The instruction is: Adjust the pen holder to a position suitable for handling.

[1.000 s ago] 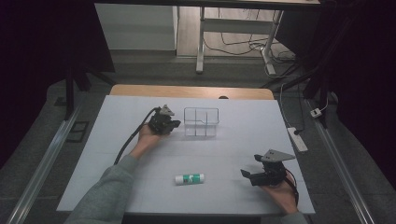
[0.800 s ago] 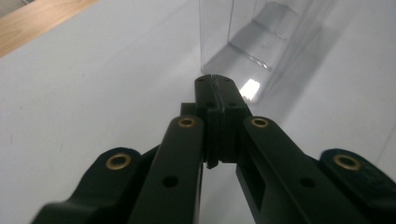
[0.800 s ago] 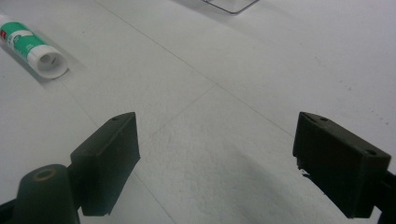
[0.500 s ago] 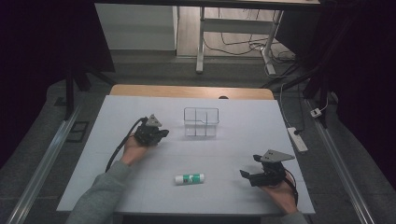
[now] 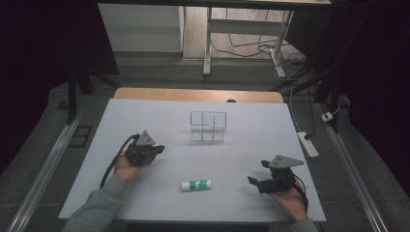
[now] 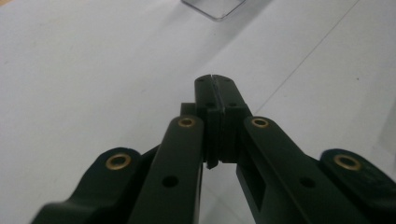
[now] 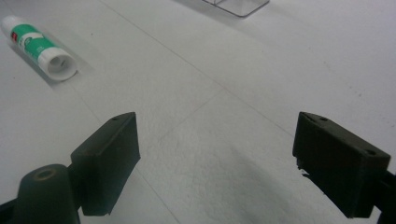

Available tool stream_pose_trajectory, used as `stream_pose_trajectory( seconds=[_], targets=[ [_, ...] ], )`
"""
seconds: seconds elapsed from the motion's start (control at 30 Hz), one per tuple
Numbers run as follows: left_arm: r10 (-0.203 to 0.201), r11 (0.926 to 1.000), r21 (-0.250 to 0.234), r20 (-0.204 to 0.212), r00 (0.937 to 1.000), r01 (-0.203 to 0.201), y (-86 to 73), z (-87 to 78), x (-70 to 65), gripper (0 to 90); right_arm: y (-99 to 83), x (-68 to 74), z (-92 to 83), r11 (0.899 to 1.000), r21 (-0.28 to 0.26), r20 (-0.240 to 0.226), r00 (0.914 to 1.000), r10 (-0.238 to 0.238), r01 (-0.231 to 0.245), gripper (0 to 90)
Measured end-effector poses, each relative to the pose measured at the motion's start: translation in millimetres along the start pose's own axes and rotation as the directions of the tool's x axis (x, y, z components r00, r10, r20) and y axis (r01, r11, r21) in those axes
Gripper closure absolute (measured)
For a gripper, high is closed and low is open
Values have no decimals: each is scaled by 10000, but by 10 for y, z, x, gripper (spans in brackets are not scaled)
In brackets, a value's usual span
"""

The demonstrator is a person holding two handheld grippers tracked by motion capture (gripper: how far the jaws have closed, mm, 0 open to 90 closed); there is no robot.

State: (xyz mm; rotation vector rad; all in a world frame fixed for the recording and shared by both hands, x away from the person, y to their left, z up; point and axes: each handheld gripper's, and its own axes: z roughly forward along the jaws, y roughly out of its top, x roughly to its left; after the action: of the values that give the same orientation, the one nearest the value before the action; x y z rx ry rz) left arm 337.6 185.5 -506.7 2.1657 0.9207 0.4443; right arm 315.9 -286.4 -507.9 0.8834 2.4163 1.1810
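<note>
Left gripper [image 5: 155, 149] sits on the white table [image 5: 145, 116], left of and a little nearer the person than the clear organiser [image 5: 208, 126]; jaws pressed fully together, nothing between them, confirmed in the left gripper view [image 6: 215, 80] where the two black tips meet along a thin seam; its grey three-cornered plate faces up and its cable trails back along the sleeve. Right gripper [image 5: 253, 182] is right of and well nearer the person than the clear organiser; jaws stand wide apart and empty, in the right gripper view [image 7: 212, 154] only bare table lies between the two pads. Glue stick [image 5: 196, 184], white with a green label, lies flat on its side nearer the person than the clear organiser, between the two grippers, touching neither; in the right gripper view [image 7: 39, 48] it shows at upper left, round end towards the camera, far cap end cut off by the frame edge; label text too small to read. Clear organiser: compartments visible from above but contents hard to judge through the transparent walls; in both gripper views just a corner shows, cut off at the top edge [image 6: 214, 7] [image 7: 236, 5]. Right hand [image 5: 290, 200] partly cut off at the bottom edge; left hand [image 5: 124, 166] mostly hidden under its gripper.
</note>
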Motion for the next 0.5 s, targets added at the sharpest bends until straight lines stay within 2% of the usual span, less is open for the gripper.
stream_pose_trajectory(
  seconds=[0.07,0.1,0.2,0.3,0.5],
  targets=[
    [-165,9998,-66,-46,9999,165,-51,-62,-7,875,1,13,-2,10000,17,32,10000,-44,44,139],
    [-271,9995,-141,-95,9996,269,-79,-88,-15,839,-3,19,-5,10000,-40,22,10000,-15,15,139],
    [-397,9992,-1,-311,9987,397,-148,-147,-52,633,-9,21,-15,10000,-17,34,10000,-13,13,139],
    [-421,9991,97,-314,9986,424,-207,-213,-84,510,-10,20,-17,10000,-8,31,10000,-52,52,139],
    [-632,9980,33,-155,9979,632,-374,-362,-98,394,-16,16,1,10000,52,29,10000,-33,33,139]
  ],
)
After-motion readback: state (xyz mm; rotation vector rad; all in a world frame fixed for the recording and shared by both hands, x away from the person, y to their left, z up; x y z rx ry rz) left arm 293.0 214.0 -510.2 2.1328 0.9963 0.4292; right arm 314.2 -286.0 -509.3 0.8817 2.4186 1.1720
